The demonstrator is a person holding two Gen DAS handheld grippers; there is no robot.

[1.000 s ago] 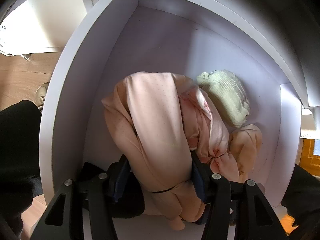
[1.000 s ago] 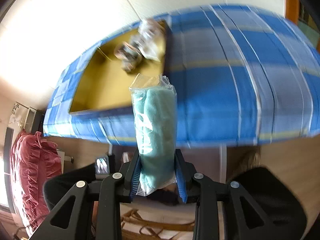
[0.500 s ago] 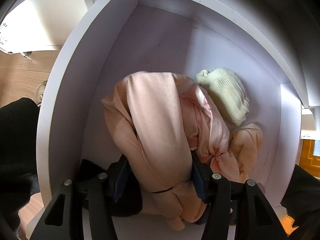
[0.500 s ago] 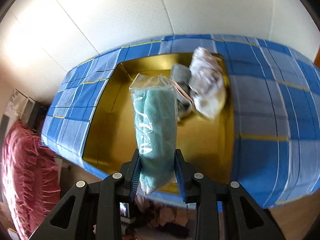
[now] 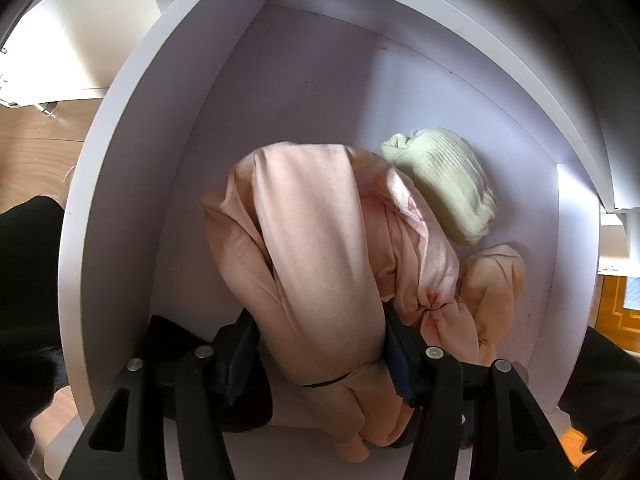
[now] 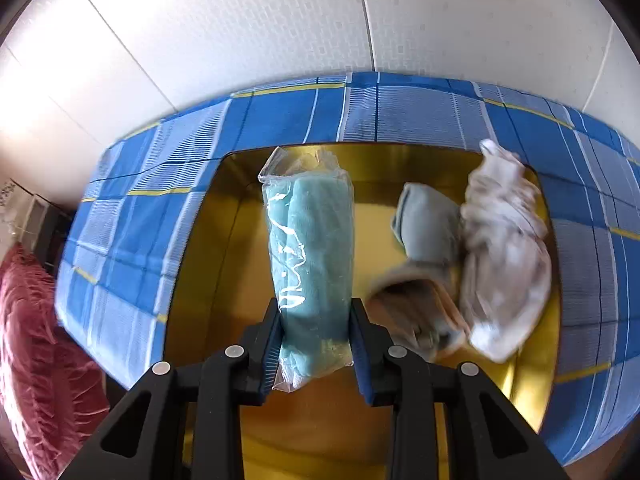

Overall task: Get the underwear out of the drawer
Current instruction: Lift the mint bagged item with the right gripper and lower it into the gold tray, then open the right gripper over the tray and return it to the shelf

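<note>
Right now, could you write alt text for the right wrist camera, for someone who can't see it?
A black two-finger gripper pinches a teal garment in a clear bag above a golden tray. The tray sits on a blue plaid sheet and holds a grey piece, a white one and a tan one. A white wall is behind.

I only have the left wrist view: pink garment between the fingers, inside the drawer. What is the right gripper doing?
Observer: The right gripper is shut on a teal underwear roll in a clear bag.
Reviewer: Where is it?
Observer: Over a yellow tray on a blue checked bedspread.
Reviewer: Is the tray empty?
Observer: No, a white crumpled garment and a grey piece lie in it.
</note>
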